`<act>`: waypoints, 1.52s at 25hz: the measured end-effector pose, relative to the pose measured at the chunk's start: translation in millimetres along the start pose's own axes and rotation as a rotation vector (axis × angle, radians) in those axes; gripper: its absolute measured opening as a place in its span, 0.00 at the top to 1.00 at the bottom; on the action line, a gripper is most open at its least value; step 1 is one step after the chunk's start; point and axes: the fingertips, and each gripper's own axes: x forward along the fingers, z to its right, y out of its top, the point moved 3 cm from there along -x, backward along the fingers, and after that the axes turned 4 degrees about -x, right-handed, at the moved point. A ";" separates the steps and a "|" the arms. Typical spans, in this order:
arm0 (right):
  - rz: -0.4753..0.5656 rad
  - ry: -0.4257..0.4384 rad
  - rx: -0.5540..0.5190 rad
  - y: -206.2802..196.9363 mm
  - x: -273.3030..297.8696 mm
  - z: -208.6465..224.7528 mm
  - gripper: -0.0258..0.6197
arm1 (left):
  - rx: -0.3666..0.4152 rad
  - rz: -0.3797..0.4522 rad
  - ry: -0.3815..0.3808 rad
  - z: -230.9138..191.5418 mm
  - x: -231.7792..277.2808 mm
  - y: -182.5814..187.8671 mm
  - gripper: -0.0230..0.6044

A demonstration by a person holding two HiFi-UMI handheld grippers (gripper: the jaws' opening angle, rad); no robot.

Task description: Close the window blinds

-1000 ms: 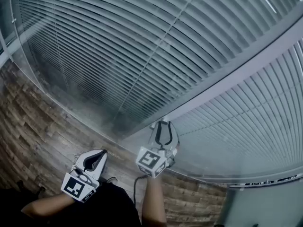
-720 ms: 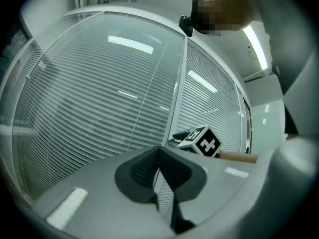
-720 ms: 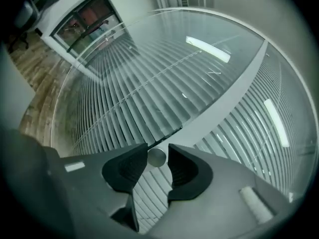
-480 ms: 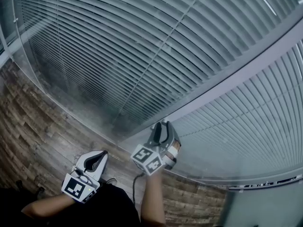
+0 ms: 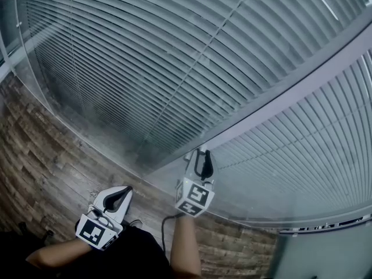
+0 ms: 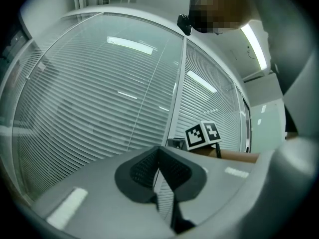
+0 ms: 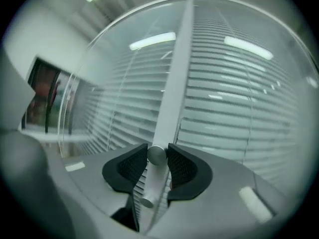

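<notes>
Grey slatted blinds (image 5: 145,57) hang behind glass on both sides of a pale upright frame post (image 5: 302,86). My right gripper (image 5: 201,153) reaches to the foot of that post. In the right gripper view a small metal control knob (image 7: 148,188) sticks out of the post (image 7: 174,93), and my right gripper (image 7: 157,156) has its jaws closing on the knob's round end, with both pads touching it. My left gripper (image 5: 124,189) hangs lower left, away from the glass. Its jaws (image 6: 158,151) are shut with nothing between them.
A wood-plank floor (image 5: 40,156) runs along the base of the glass wall. A cable (image 5: 165,228) trails from my right forearm (image 5: 185,251). In the right gripper view a dark opening (image 7: 42,98) shows at the far left. Ceiling lights reflect in the glass.
The right gripper has rolled about its own axis at the post, so its marker cube faces a different way. The left gripper has stayed put.
</notes>
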 end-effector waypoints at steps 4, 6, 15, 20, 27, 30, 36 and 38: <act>0.095 0.009 0.554 -3.9 -3.3 10.8 0.76 | 0.013 0.023 -0.004 1.0 2.1 17.6 0.96; 0.130 0.019 0.751 -7.1 -3.2 13.4 0.76 | 0.013 0.016 0.004 -1.9 -0.3 13.2 0.96; 0.115 0.078 0.756 -5.2 -3.7 17.9 0.75 | 0.001 -0.018 -0.004 -2.8 -3.0 1.5 0.96; 0.126 0.064 0.321 10.3 -24.9 6.6 0.76 | -0.007 -0.044 -0.009 -2.6 -6.7 -9.8 0.96; 0.241 -0.013 0.056 24.8 -92.8 -21.8 0.96 | -0.006 -0.052 -0.074 4.5 -6.4 -4.3 0.96; 0.253 -0.040 -0.015 26.2 -120.9 -35.9 0.96 | -0.018 -0.074 -0.109 7.0 -9.5 -10.1 0.96; 0.205 -0.081 0.090 9.8 -144.7 -35.2 0.96 | -0.016 -0.080 -0.168 13.3 -5.2 -14.7 0.96; 0.187 -0.104 0.118 3.9 -152.4 -29.1 0.96 | -0.013 -0.068 -0.180 15.1 -4.0 -11.8 0.96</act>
